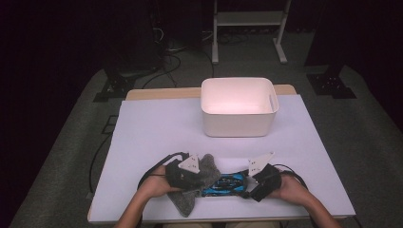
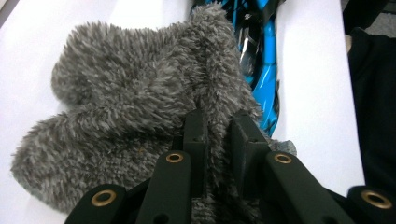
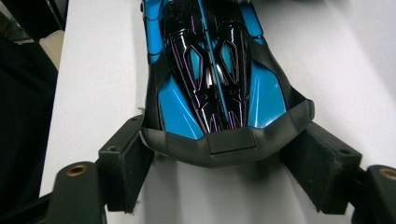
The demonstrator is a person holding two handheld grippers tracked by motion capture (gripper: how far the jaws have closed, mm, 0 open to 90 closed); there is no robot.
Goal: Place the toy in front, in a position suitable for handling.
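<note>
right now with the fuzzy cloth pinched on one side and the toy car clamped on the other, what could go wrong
1. The left gripper pinches only a thin fold of the grey fuzzy cloth; it may slip out if pulled.
2. The cloth lies against the blue toy car, so lifting either could drag the other.
3. The right gripper grips the car only at its wide rear end, with the jaws set far apart; the glossy body could twist or tip forward on the way to the white bin.

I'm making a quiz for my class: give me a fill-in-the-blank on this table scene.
1. The left tongs pinch a fuzzy ____ sock.
2. The right tongs hold the rear of a ____ and black toy car.
3. The white tub behind them is ____.

Missing words: grey; blue; empty
</note>
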